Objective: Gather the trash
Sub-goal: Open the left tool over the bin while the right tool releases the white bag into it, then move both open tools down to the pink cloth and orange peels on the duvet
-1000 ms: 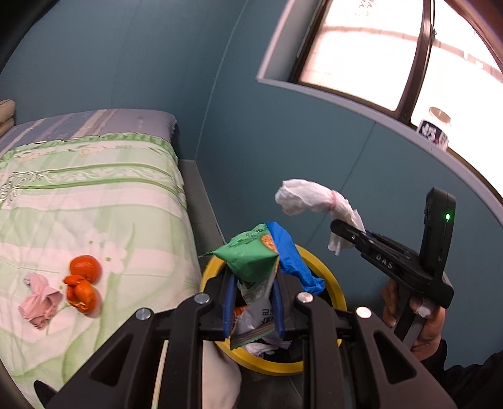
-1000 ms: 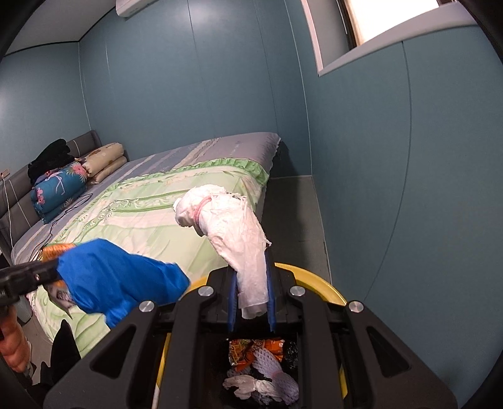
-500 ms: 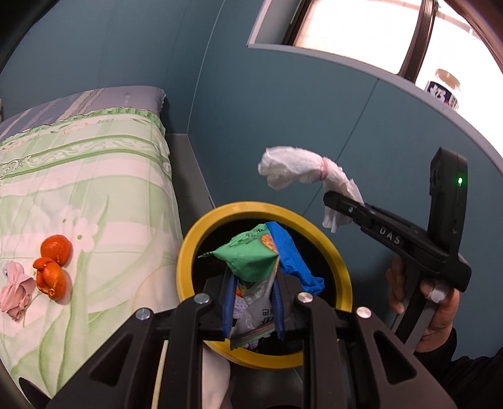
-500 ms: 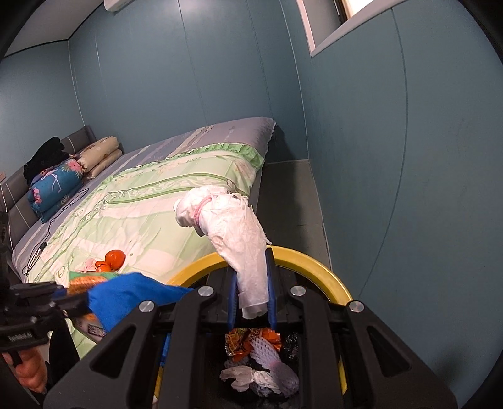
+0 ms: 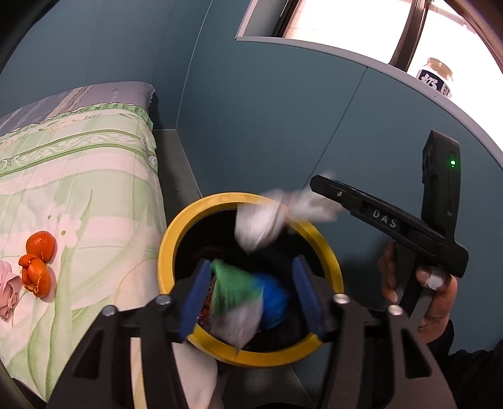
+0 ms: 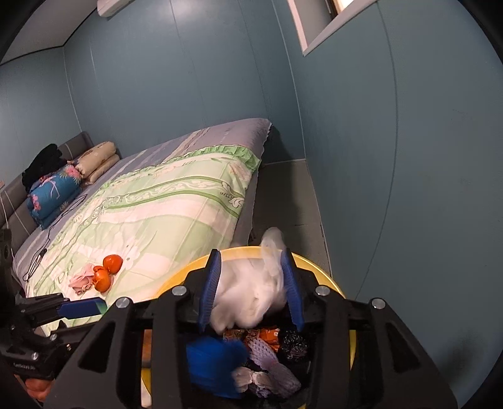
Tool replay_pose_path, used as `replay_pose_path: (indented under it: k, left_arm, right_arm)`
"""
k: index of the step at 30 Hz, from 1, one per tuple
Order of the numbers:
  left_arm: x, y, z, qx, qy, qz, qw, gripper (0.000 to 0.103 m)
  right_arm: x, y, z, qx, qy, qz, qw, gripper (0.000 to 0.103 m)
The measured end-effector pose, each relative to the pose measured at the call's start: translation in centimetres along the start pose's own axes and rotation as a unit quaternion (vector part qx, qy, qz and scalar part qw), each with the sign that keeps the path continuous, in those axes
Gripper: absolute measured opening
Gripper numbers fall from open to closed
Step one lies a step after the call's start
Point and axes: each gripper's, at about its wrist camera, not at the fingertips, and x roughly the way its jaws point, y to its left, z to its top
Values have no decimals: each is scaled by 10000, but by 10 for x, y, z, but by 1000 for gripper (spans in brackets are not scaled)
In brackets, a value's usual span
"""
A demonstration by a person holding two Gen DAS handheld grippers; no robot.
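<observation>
- I see a home bedroom: a bed (image 6: 163,201) under a green floral quilt (image 5: 75,195)
- Stacked pillows (image 6: 97,160) against a padded headboard (image 6: 75,141)
- Teal walls (image 6: 176,78), one window (image 5: 345,19)

bed (image 6: 176,201): green quilt; orange peels (image 5: 37,264), pink wad (image 5: 8,292), pillows (image 6: 97,160) | floor: yellow-rimmed bin (image 5: 251,354)

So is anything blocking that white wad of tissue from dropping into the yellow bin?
Nothing visible does. The white wad sits between the opening jaws of the right claw, directly over the yellow bin's open mouth. Below it lies only trash already inside, with no lid or cover.
</observation>
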Motion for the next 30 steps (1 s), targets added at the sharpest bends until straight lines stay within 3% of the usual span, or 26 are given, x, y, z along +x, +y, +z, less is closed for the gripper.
replay_pose_path:
  k: [5, 14, 24, 30]
  left_arm:
    - [-11, 6, -1, -41, -135, 77, 9999, 73]
    - [-49, 39, 4, -367, -617, 647, 9953, 91]
    - [-94, 96, 1, -718, -1028, 1429, 9818, 95]
    - [-121, 147, -9, -1143, -1185, 1923, 9674, 95]
  right_arm:
    - [-6, -5, 4, 109, -118, -2, 9999, 37]
    - [-14, 6, 10, 102, -380, 326, 9987, 57]
    - [-5, 61, 18, -320, -391, 897, 9947, 74]
    - [12, 104, 18, -618, -258, 1184, 9907, 80]
